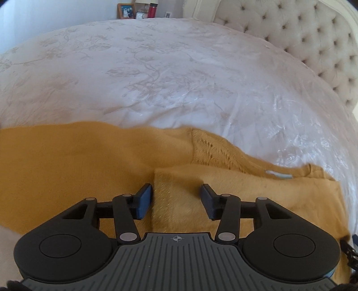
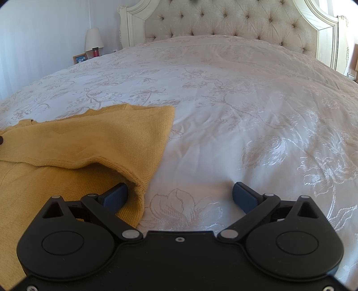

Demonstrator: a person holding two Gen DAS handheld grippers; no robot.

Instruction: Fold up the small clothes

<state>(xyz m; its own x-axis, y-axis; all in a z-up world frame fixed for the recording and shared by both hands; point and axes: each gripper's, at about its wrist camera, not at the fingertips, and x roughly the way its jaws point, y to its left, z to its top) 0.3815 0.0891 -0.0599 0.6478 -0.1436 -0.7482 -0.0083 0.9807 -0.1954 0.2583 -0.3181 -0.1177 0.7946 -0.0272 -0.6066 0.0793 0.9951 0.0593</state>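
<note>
A mustard-yellow knitted garment [image 1: 89, 170] lies spread on the white floral bedspread [image 1: 179, 78], at the end of the bed farthest from the tufted headboard [image 1: 313, 44]; in the left wrist view a folded-over flap of the same knit [image 1: 179, 192] lies on top of the garment, and a small white label [image 1: 277, 174] shows at the neckline on the side nearer the headboard; the left gripper [image 1: 176, 201] hovers over that flap with its jaws parted, released, the pads not pressing the cloth between them; the right gripper [image 2: 180, 194] is spread wide and grasps nothing; its left finger [image 2: 116, 197] sits on the garment [image 2: 89, 138] just beside the sleeve's cuff edge, while its right finger [image 2: 245, 197] is over bare bedspread [image 2: 223, 112], apart from the knit; the sleeve reaches up the bed toward the headboard [image 2: 235, 20]; beside the headboard stand a lamp [image 2: 94, 39], a red bottle [image 2: 95, 52] and a framed picture [image 2: 80, 58]
</note>
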